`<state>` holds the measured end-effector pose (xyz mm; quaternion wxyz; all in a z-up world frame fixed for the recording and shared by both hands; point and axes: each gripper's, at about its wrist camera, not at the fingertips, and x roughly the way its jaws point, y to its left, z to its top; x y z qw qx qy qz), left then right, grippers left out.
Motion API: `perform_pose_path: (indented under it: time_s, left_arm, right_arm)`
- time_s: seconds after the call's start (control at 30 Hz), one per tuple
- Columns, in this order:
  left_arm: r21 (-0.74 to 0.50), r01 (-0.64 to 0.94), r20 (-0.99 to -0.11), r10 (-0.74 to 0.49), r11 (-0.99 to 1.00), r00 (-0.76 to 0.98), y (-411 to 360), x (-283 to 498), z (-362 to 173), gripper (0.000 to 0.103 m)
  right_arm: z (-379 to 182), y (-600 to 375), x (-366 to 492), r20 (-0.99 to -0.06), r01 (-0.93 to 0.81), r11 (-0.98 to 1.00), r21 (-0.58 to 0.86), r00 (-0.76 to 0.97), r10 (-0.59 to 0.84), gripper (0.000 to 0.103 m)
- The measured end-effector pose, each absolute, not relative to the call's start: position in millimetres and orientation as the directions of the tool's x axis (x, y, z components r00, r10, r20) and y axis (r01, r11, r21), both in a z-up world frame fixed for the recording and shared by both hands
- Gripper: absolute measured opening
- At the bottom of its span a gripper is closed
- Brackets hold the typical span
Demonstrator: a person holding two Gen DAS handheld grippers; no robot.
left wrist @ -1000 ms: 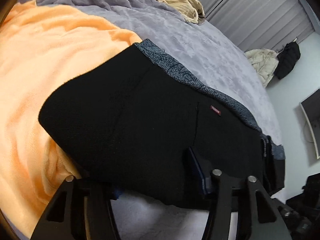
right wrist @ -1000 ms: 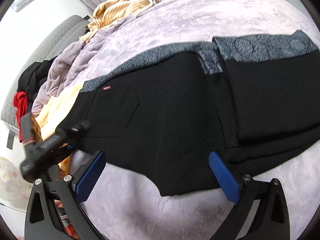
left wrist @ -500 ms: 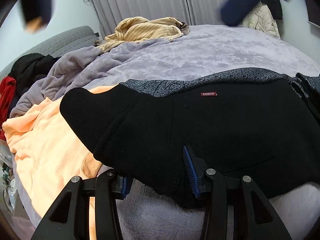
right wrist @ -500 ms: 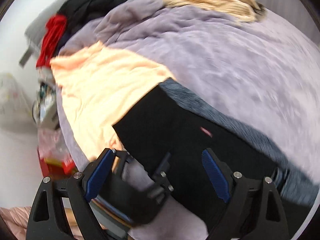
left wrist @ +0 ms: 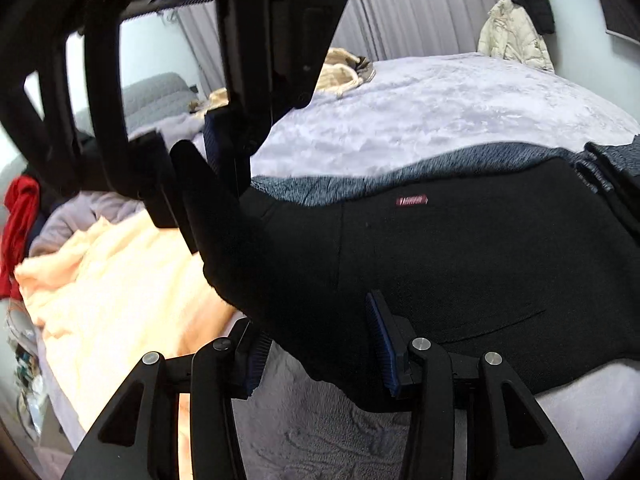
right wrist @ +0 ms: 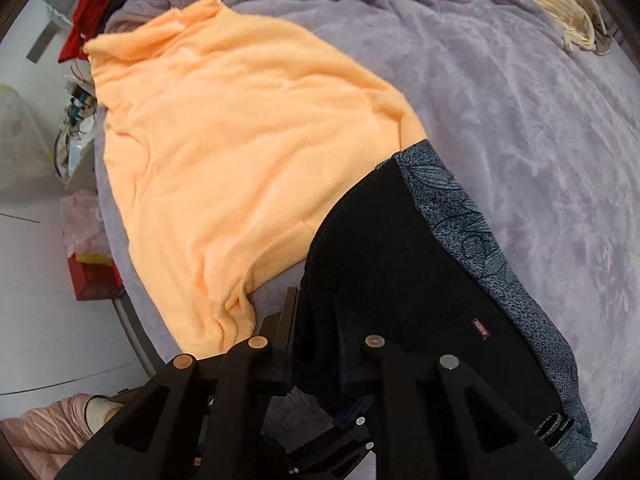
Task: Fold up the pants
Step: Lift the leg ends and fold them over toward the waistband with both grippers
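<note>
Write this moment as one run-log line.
fold pants | left gripper open at pants edge | right gripper shut on raised pants corner | on bed

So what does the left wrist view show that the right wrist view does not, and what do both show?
Only the left wrist view shows the right gripper pinching a raised corner of the black pants, the open left gripper straddling their near edge, and a pale jacket hanging on the wall. Only the right wrist view shows the floor clutter: a red box and a plastic bag. Both show the pants, the orange blanket, the purple bedcover and the red label.
</note>
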<state>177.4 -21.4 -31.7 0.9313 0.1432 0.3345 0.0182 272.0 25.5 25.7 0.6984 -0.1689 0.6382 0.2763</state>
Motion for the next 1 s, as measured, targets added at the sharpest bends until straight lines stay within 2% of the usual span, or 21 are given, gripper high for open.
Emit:
perform_pose_path:
  time_s: [0.23,0.37,0.47,0.6,0.77,0.87,1.0]
  left_arm:
    - [0.266,0.14,-0.547,0.03,0.954,0.836,-51,161,30,0.047]
    - [0.276,0.198,-0.497,-0.037,0.94,0.867,-85,144,66,0.047]
    - [0.288,0.256,-0.468,-0.098,0.923,0.878,-121,131,88,0.047]
    - [0.311,0.339,-0.451,-0.176,0.888,0.875,-180,118,104,0.047]
    - [0.349,0.435,-0.477,-0.242,0.83,0.845,-251,105,101,0.047]
    - [0.378,0.488,-0.509,-0.264,0.787,0.819,-291,95,86,0.047]
    - [0.416,0.549,-0.574,-0.259,0.725,0.777,-337,90,51,0.047]
  right_arm:
    - [102,-68,256,-0.894,-0.496,0.806,0.323,0.12,0.432,0.016]
    - [148,-133,231,-0.796,-0.458,0.776,0.434,0.209,0.568,0.016]
    - [171,-177,209,-0.725,-0.44,0.758,0.482,0.286,0.627,0.016]
    - [192,-243,176,-0.666,-0.41,0.77,0.489,0.394,0.633,0.016]
    - [189,-336,143,-0.608,-0.323,0.781,0.535,0.495,0.621,0.016]
    - [168,-388,130,-0.581,-0.254,0.773,0.582,0.535,0.613,0.016]
    - [121,-441,123,-0.59,-0.154,0.776,0.612,0.565,0.577,0.016]
